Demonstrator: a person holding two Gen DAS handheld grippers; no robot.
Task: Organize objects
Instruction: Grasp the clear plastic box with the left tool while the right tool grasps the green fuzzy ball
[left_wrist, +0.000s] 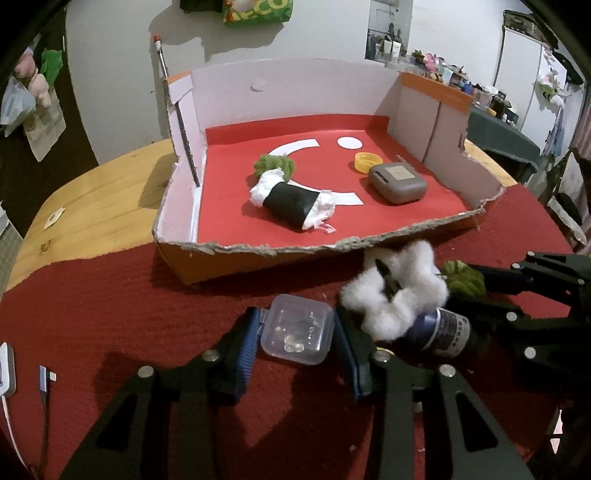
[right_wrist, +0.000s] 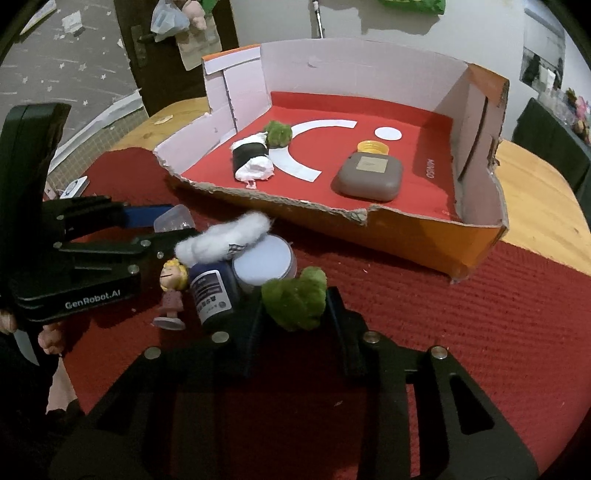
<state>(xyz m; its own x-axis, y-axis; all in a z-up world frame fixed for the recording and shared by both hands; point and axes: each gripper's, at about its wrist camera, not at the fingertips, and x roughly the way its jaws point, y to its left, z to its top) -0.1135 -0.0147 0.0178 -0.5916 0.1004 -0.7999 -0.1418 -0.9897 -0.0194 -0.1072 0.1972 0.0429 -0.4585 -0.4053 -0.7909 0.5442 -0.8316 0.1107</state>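
Observation:
My left gripper (left_wrist: 295, 321) is shut on a small clear plastic box (left_wrist: 291, 334) that rests on the red mat (left_wrist: 110, 295); its blue pads (left_wrist: 245, 345) press on both sides of the box. My right gripper (right_wrist: 295, 310) is shut on a green fuzzy ball (right_wrist: 295, 297) just to the right. Between them lie a white fluffy ring (right_wrist: 225, 236), a dark blue bottle (right_wrist: 214, 291), a round white-lidded jar (right_wrist: 262, 264) and a small blond figurine (right_wrist: 171, 291). The open cardboard tray (left_wrist: 258, 254) stands behind.
Inside the red-lined tray lie a sushi-roll plush (left_wrist: 291, 201), another green ball (left_wrist: 275, 164), a grey case (left_wrist: 397, 182) and a yellow cap (left_wrist: 367, 160). A cable plug (left_wrist: 46, 380) lies at the mat's left edge. The wooden table (left_wrist: 92, 192) shows around the mat.

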